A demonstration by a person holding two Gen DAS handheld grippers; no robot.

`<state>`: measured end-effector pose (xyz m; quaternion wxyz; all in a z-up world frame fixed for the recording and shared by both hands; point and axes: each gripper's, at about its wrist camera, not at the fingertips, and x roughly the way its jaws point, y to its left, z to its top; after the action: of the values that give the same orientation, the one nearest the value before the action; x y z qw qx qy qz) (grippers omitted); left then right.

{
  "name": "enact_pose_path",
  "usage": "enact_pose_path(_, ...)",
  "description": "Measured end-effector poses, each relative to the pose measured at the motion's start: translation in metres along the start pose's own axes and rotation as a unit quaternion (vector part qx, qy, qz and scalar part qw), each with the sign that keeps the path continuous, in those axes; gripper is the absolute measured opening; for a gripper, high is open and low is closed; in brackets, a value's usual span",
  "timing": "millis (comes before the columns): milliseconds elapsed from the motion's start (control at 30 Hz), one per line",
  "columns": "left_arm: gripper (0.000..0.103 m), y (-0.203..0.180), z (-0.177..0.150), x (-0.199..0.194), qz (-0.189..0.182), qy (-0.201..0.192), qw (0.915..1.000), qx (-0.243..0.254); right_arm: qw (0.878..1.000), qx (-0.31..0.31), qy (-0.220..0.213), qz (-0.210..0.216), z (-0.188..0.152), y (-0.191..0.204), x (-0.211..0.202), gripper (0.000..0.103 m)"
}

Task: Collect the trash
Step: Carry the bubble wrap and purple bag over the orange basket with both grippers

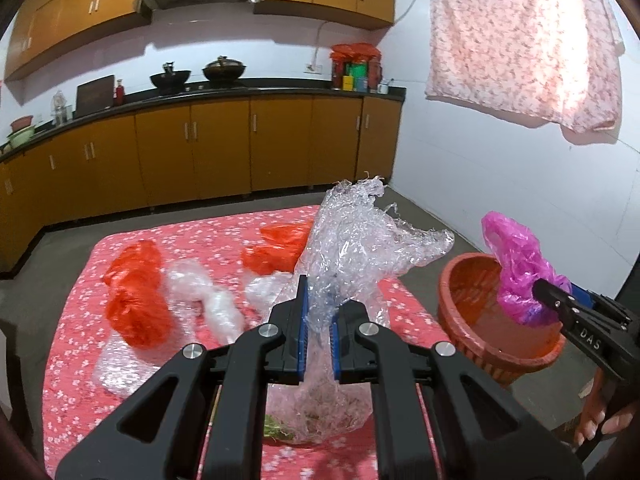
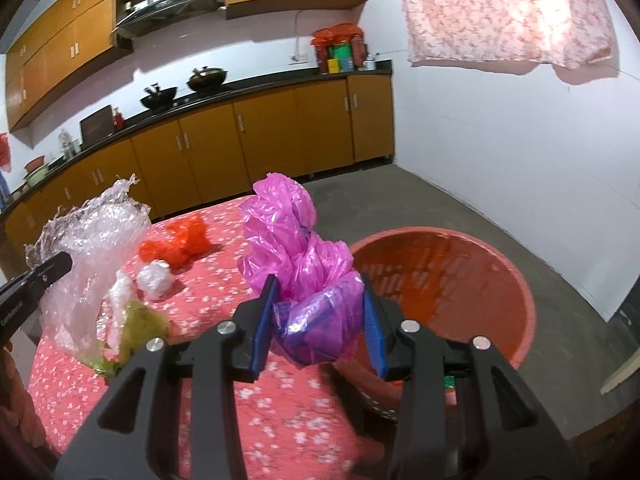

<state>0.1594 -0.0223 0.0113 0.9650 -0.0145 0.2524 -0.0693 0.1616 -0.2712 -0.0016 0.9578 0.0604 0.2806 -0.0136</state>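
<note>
My left gripper point(image 1: 318, 312) is shut on a crumpled clear plastic bag point(image 1: 360, 240) that hangs above the red flowered table point(image 1: 72, 320), with green scraps in its bottom. In the right wrist view that clear bag point(image 2: 92, 248) shows at the left. My right gripper point(image 2: 318, 312) is shut on a bunched magenta plastic bag point(image 2: 296, 252), held beside the rim of an orange basin point(image 2: 460, 280). From the left wrist view the magenta bag point(image 1: 516, 268) hangs over the basin point(image 1: 472, 312). On the table lie two orange bags point(image 1: 136, 300) point(image 1: 276, 252) and clear plastic wads point(image 1: 208, 300).
The basin stands off the table's right edge on a grey floor. Yellow-brown kitchen cabinets point(image 1: 224, 152) with a dark counter and two woks run along the back wall. A pink flowered cloth point(image 1: 520, 40) hangs at the upper right. A person's hand point(image 1: 604, 420) holds the right gripper.
</note>
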Motion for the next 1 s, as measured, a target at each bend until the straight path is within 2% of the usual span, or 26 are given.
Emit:
enact_pose_path(533, 0.009, -0.062, 0.004, 0.022, -0.056, 0.015, 0.998, 0.025, 0.998, 0.041, 0.0, -0.05, -0.003, -0.058, -0.004, 0.039)
enact_pose_path(1000, 0.009, -0.133, 0.007, 0.067, -0.124, 0.035, 0.9905, 0.047, 0.991, 0.093, 0.001, -0.096, 0.003, -0.122, 0.015, 0.039)
